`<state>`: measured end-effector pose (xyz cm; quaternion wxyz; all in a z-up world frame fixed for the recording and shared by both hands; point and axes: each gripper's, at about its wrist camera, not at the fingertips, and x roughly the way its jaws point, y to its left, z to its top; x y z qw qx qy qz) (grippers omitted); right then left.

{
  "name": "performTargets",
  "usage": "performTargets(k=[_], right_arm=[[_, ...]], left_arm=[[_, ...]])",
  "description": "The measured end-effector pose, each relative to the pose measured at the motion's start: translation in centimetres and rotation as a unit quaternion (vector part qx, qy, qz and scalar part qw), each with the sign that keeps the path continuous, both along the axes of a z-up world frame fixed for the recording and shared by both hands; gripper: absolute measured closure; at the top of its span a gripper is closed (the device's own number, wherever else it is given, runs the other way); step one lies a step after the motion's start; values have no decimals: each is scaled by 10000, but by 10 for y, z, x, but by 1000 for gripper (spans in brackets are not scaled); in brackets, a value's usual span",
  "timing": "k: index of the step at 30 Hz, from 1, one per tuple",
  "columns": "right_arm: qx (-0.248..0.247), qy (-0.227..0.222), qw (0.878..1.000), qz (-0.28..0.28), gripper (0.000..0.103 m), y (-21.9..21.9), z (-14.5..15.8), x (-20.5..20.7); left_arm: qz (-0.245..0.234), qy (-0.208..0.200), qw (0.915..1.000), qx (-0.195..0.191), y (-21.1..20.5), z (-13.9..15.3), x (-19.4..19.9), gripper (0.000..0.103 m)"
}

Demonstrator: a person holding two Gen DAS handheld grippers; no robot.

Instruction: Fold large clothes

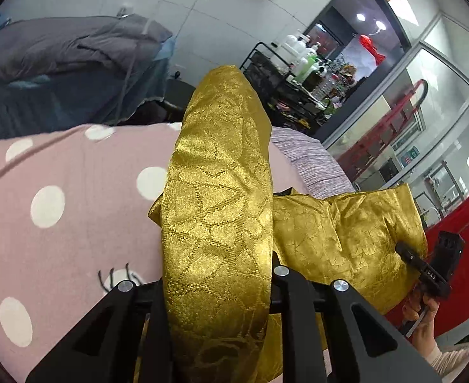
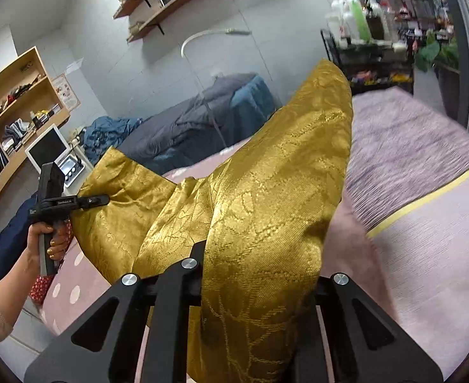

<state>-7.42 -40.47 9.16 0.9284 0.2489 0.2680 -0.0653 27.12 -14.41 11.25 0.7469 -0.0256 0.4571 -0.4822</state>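
Left gripper [image 1: 218,287] is pinched shut on the gold cloth [image 1: 221,191], right gripper [image 2: 253,274] too. Cloth hangs stretched btwn them, lifted up over the pink spotty blanket [image 1: 59,198] on the bed. Grey blanket [image 2: 409,146] lies behind it.

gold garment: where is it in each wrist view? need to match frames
Left wrist: gold garment fills the centre, clamped in the left hand-held gripper, spreading lower right.
Right wrist: it runs centre to upper right, pinched in the right hand-held gripper.
Shared landmark: black cart of bottles.
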Motion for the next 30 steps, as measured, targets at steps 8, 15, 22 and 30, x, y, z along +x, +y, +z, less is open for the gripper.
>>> performTargets(k=[8,15,22,30], right_arm=[[-216,-538,9915,-1166,88,-23,6,-28],[-36,-415,9633,-2651,88,-96,-27,-110],[899,119,9394,-3306,84,-163,-113,-168],[2069,-33,9171,-3407,51,-192,-178,-177]], left_arm=[[-872,-229,9955,-288,-135,34,-31,87],[-1558,-421,9867,-181,-295,18,-79,87],[-939,-254,9908,936,-366,-70,-82,74],[-550,-908,9842,1419,-356,-89,-79,23]])
